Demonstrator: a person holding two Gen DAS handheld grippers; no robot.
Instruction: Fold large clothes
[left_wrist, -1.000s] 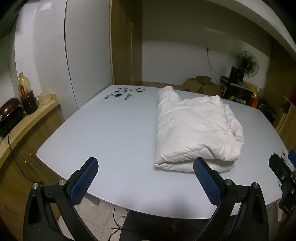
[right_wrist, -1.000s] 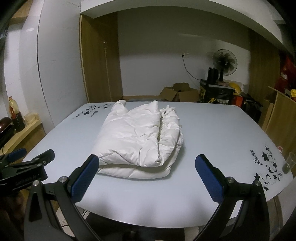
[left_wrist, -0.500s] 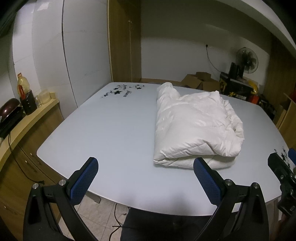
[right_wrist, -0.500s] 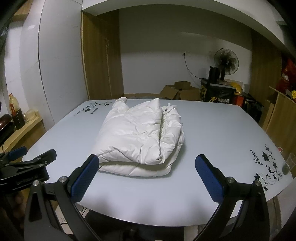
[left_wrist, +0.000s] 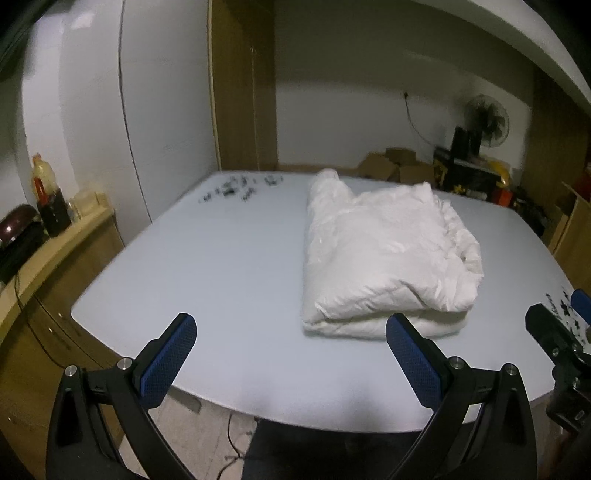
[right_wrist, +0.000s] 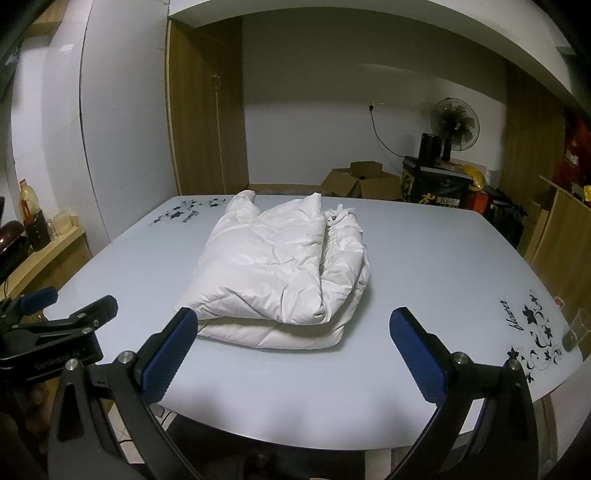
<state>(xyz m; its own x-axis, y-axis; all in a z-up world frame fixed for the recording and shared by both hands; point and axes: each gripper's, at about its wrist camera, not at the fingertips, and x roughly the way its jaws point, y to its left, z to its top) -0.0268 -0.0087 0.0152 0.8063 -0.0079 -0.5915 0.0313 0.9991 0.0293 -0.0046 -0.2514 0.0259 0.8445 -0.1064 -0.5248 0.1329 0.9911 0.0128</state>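
Observation:
A white padded jacket (left_wrist: 384, 254) (right_wrist: 284, 269) lies folded into a thick bundle on the pale grey table (left_wrist: 221, 266) (right_wrist: 436, 266). My left gripper (left_wrist: 291, 350) hangs open over the table's near edge, left of and short of the bundle, holding nothing. My right gripper (right_wrist: 291, 339) is open too, hovering above the near edge just in front of the bundle, with empty blue pads. In the right wrist view the left gripper (right_wrist: 70, 306) shows at the left edge. In the left wrist view the right gripper (left_wrist: 561, 325) shows at the right edge.
A wooden side counter (left_wrist: 40, 258) with a bottle (left_wrist: 46, 195) and a dark pot stands left of the table. Cardboard boxes (right_wrist: 362, 181), a black crate and a fan (right_wrist: 456, 123) sit behind. A wooden cabinet (right_wrist: 557, 236) stands at the right. Black flower prints (right_wrist: 532, 332) mark table corners.
Both grippers have drawn back and risen slightly from the table; the jacket looks a little farther away. It has not moved, and both grippers have stayed open.

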